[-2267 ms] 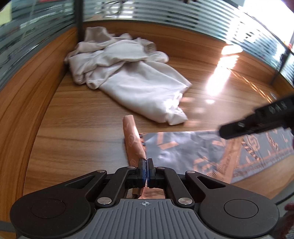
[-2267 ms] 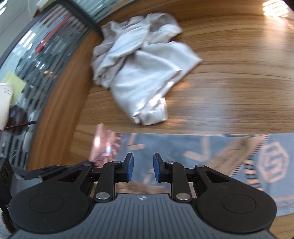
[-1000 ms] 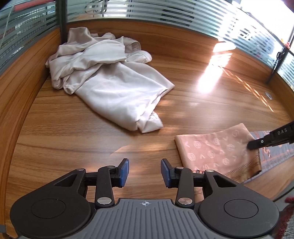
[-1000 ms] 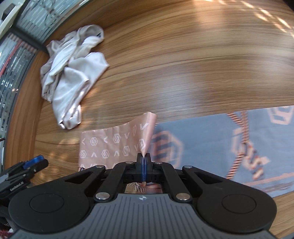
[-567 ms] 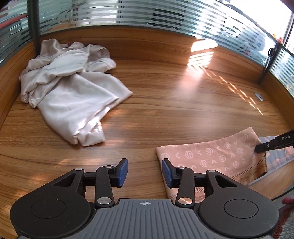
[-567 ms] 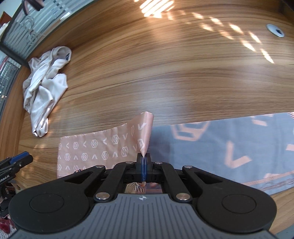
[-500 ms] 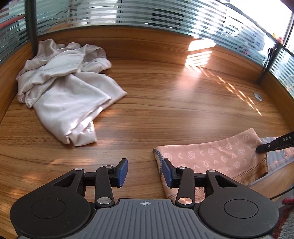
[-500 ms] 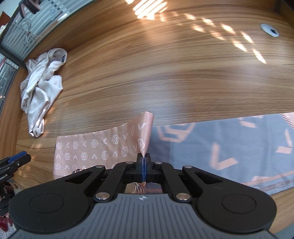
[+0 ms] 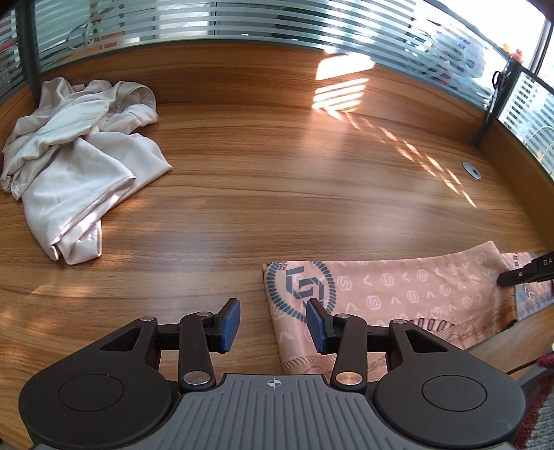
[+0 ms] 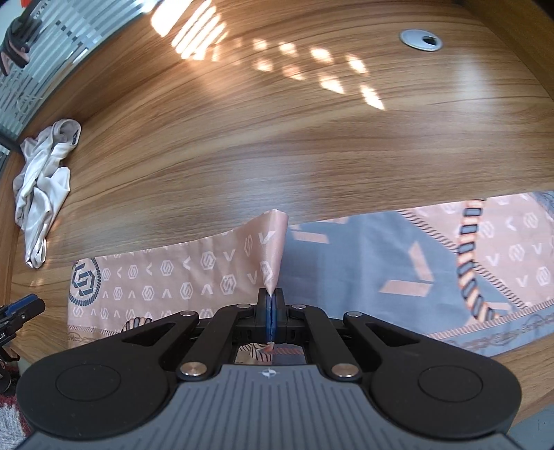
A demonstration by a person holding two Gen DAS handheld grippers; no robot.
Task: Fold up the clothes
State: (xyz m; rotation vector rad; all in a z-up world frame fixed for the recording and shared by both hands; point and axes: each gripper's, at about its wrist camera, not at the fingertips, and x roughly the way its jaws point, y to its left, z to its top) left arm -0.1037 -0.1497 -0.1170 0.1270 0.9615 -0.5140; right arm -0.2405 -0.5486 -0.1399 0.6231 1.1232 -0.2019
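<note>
Where sunlight falls through slatted blinds, bright bars lie across the wooden tabletop (image 9: 277, 180), whose grain runs side to side under a glossy finish. A raised wooden rim curves along the far edge, and behind it stand frosted striped glass partitions (image 9: 214, 24) with dark posts between the panels. A round metal cable grommet (image 10: 420, 39) sits in the surface toward the far right corner.

On the near part of the table lies the patterned scarf (image 10: 166, 273), peach on one face with small hexagon and chevron marks, grey-blue on the other with peach rope bands. Its left part is folded over so the peach side faces up, and the grey side spreads flat to the right. The right gripper (image 10: 271, 311) has its blue pads pressed together on a pinched peak of that peach fold, lifting it off the cloth below.

The left gripper (image 9: 273, 323) hovers with its jaws moderately apart and nothing between them; its right pad sits over the scarf's left end, near a round dark-blue emblem (image 9: 301, 287), and its left pad is over bare wood.

Well apart, at the far left corner, a crumpled cream garment (image 9: 79, 162) lies in a heap. A strip of patterned carpet shows below the table's front edge.
</note>
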